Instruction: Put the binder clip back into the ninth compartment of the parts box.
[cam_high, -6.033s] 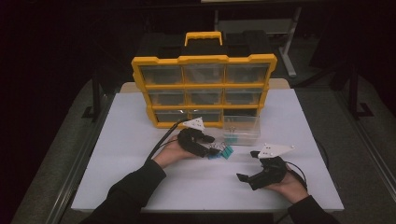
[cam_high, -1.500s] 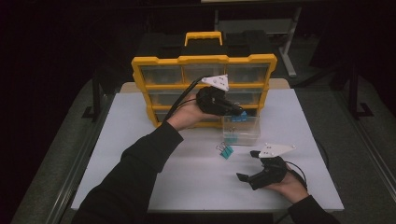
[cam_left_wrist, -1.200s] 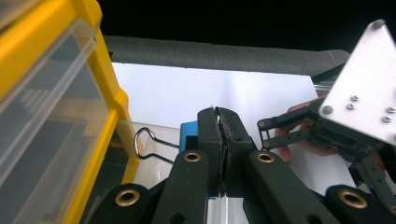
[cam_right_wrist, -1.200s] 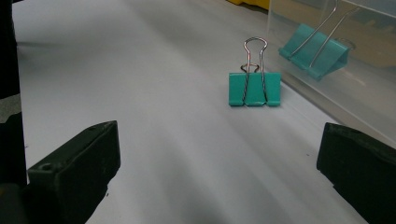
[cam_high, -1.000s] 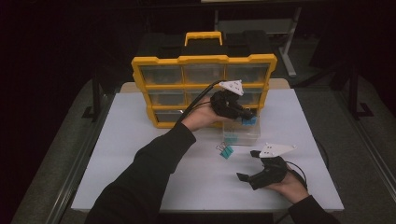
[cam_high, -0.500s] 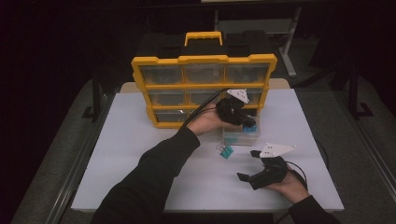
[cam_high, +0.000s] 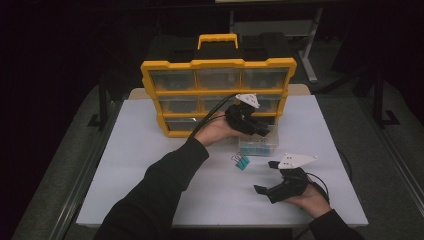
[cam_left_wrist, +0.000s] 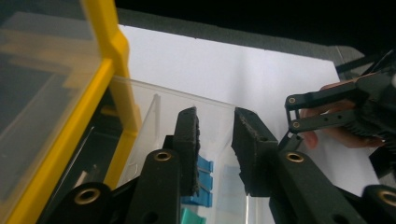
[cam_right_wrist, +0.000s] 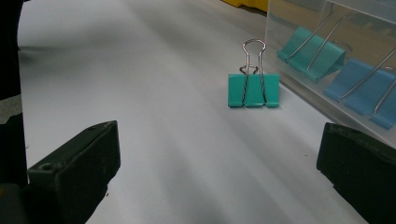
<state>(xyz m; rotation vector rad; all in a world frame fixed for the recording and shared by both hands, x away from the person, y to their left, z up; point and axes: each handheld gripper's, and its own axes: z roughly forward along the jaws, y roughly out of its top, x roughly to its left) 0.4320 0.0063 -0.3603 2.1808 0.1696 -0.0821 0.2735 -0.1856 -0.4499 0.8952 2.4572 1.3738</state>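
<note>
Claw now lower, over drawer

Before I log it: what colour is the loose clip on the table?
Teal, clearest in the right gripper view.

Right gripper low over the white table top, jaws spread wide, nothing between them. Teal binder clip lies on the table ahead of the gap, slightly toward the right jaw, wire handles up. Clear plastic drawer ahead of the right jaw, just beside the clip; teal clips and blue clips inside.
</note>
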